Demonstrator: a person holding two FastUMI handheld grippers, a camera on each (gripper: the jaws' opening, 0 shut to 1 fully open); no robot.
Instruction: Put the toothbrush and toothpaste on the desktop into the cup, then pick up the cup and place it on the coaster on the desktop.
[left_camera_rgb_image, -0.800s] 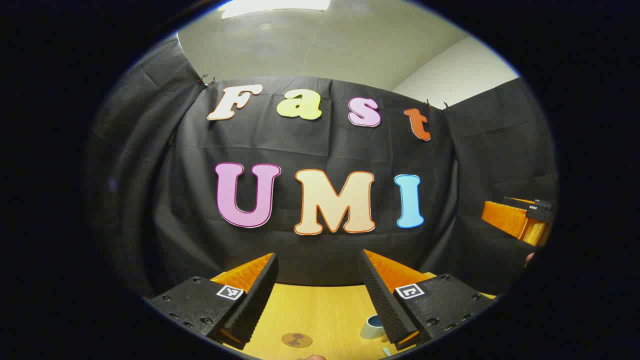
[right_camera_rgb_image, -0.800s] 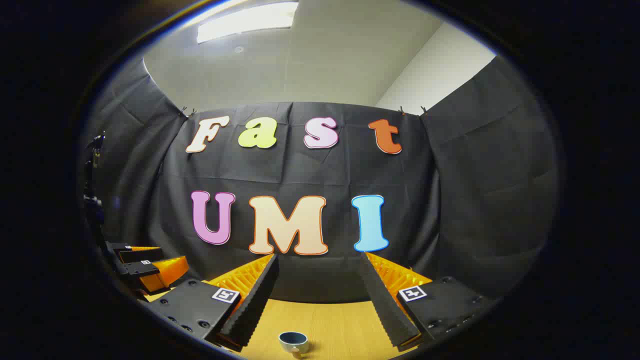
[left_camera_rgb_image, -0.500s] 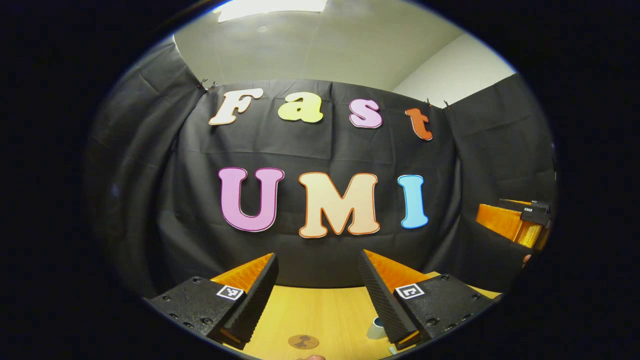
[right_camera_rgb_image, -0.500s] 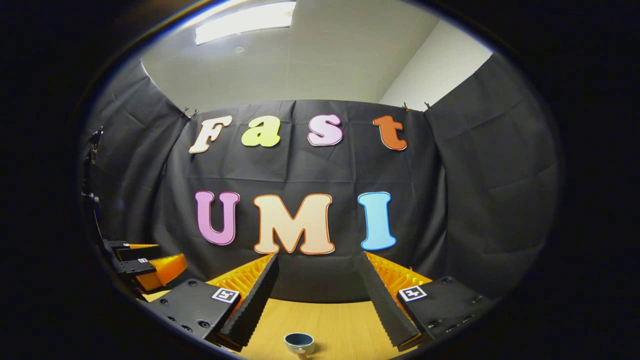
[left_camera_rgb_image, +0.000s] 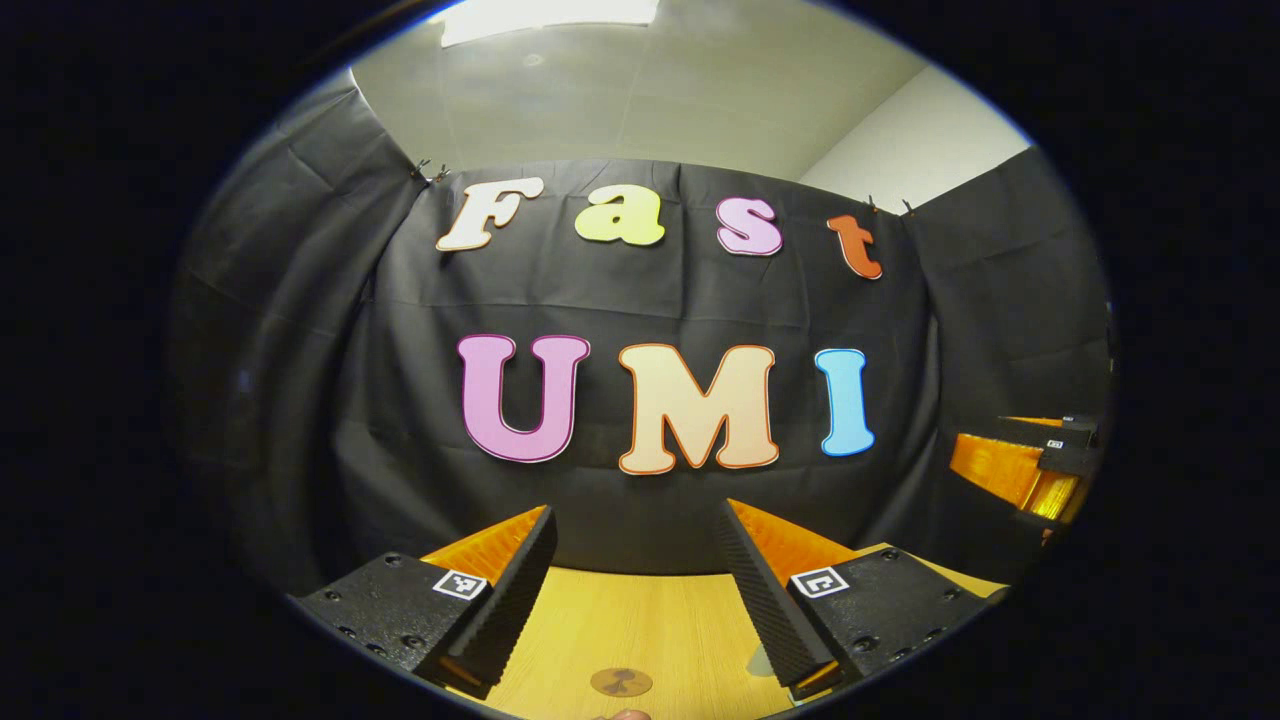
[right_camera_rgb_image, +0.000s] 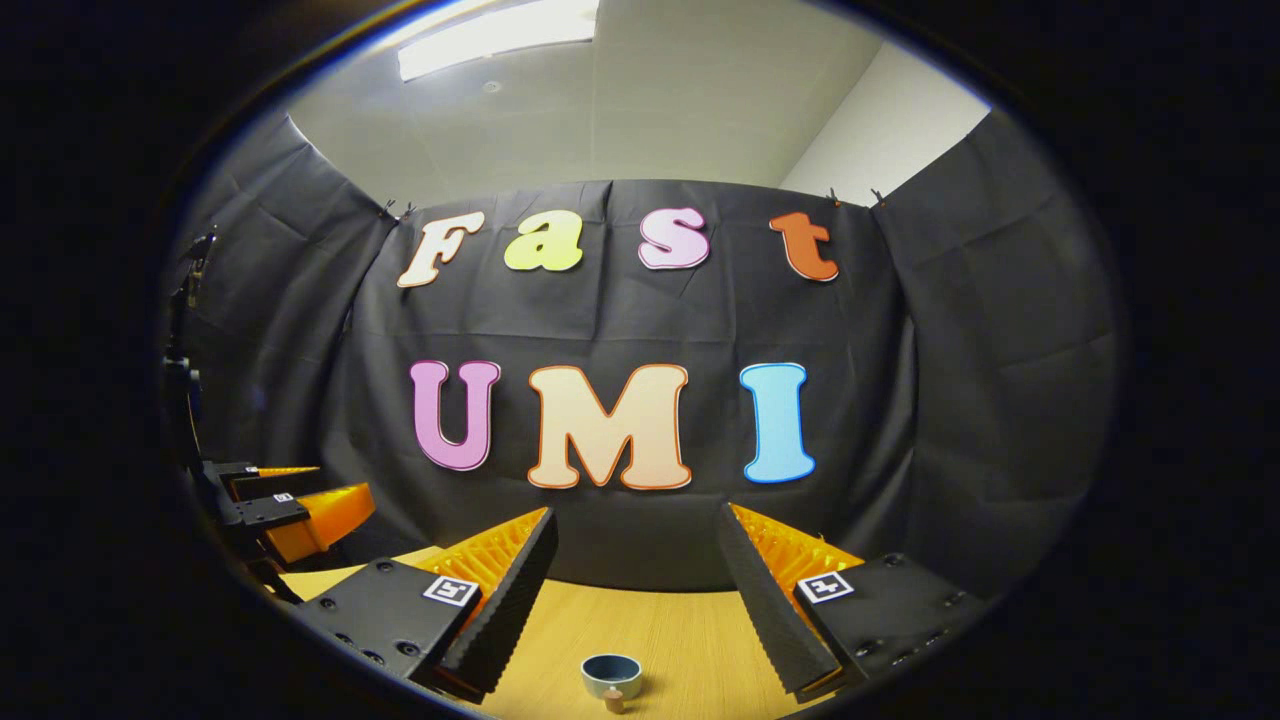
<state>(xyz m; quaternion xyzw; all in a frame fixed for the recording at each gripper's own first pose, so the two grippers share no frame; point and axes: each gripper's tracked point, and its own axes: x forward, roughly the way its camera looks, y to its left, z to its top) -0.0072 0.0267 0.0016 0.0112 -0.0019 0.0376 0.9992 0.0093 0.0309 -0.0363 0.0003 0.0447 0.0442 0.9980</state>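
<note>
In the right gripper view the cup (right_camera_rgb_image: 611, 675) stands upright on the wooden desktop (right_camera_rgb_image: 690, 640), low between the two fingers and a little nearer the left one, touching neither. Its mouth faces up and its inside looks dark; whether anything lies in it cannot be told from this angle. A small brownish thing shows just in front of the cup at the lower edge, too little of it to name. The right gripper (right_camera_rgb_image: 634, 580) has its fingers spread wide with nothing between them, held above the desktop. The left gripper (right_camera_rgb_image: 300, 505) shows far off to the left of these fingers, also up off the desktop. In the left gripper view the left gripper (left_camera_rgb_image: 636, 575) likewise has its fingers well apart and grips nothing. The round brown coaster (left_camera_rgb_image: 621, 682) lies flat on the desktop, low between these fingers, about midway and clear of both. A pale sliver peeks out just beside the inner edge of the right finger, mostly hidden behind it. The right gripper (left_camera_rgb_image: 1030, 465) shows far out past the right finger.
</note>
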